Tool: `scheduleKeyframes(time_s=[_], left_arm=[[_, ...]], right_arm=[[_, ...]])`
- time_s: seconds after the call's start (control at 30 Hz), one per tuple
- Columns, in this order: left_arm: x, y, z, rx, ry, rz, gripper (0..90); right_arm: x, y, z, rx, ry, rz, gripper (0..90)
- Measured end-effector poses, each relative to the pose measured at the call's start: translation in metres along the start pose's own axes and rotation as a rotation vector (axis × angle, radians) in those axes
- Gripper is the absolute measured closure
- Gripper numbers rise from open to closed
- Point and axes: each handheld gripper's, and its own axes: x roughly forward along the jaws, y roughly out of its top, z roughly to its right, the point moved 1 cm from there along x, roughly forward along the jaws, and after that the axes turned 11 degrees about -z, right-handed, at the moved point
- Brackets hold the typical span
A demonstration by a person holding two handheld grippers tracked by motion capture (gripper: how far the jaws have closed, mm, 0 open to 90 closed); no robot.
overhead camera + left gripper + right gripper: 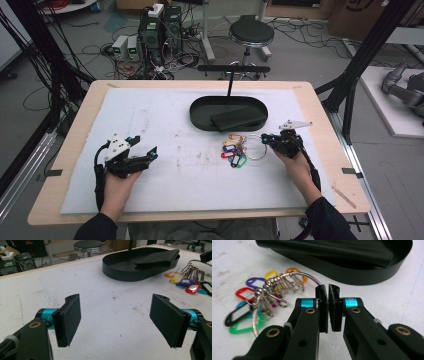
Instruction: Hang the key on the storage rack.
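Key ring (307,277) pinched between right tongs (328,290).

the left claw (116,318) gapes wide over the white mat (105,305), key tags (186,282) far right.

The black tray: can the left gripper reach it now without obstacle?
Probably yes. The left gripper is open, holds nothing, and bare white mat lies between it and the black tray; the key ring sits aside.
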Motion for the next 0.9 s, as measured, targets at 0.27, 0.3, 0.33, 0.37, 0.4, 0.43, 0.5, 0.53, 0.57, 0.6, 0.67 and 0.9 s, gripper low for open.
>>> scheduleKeyframes(time_s=[0.27, 0.3, 0.33, 0.37, 0.4, 0.43, 0.5, 0.53, 0.57, 0.6, 0.67, 0.9], left_arm=[[0.0, 0.001, 0.0, 0.001, 0.0, 0.002, 25.2], [0.0, 0.001, 0.0, 0.001, -0.001, 0.002, 25.2], [0.0, 0.001, 0.0, 0.001, -0.001, 0.002, 25.2], [0.0, 0.001, 0.0, 0.001, -0.001, 0.0, 25.2], [0.0, 0.0, 0.0, -0.001, -0.001, 0.002, 25.2], [0.0, 0.0, 0.0, 0.001, -0.001, 0.001, 25.2], [0.0, 0.0, 0.0, 0.001, -0.001, 0.0, 25.2], [0.0, 0.0, 0.0, 0.0, -0.001, 0.001, 25.2], [0.0, 0.0, 0.0, 0.0, 0.0, 0.001, 25.2], [0.0, 0.0, 0.0, 0.0, 0.001, 0.001, 25.2], [0.0, 0.0, 0.0, 0.001, 0.003, 0.002, 25.2], [0.0, 0.0, 0.0, -0.001, -0.001, 0.003, 25.2]], right_arm=[[-0.008, 0.003, -0.011, -0.011, 0.038, 0.051, 87.9], [-0.008, 0.003, -0.013, -0.012, 0.042, 0.055, 87.9], [-0.008, 0.004, -0.014, -0.012, 0.046, 0.062, 87.9], [-0.009, 0.004, -0.015, -0.014, 0.048, 0.065, 87.9], [-0.009, 0.005, -0.016, -0.017, 0.053, 0.069, 87.9], [-0.009, 0.005, -0.018, -0.019, 0.057, 0.071, 87.9], [-0.01, 0.005, -0.02, -0.022, 0.061, 0.077, 87.8], [-0.01, 0.006, -0.021, -0.028, 0.066, 0.08, 87.8], [-0.01, 0.006, -0.023, -0.029, 0.068, 0.085, 87.8], [-0.011, 0.006, -0.024, -0.034, 0.074, 0.086, 87.8], [-0.012, 0.007, -0.027, -0.044, 0.077, 0.097, 87.8], [-0.016, 0.009, -0.037, -0.063, 0.116, 0.122, 87.6]])
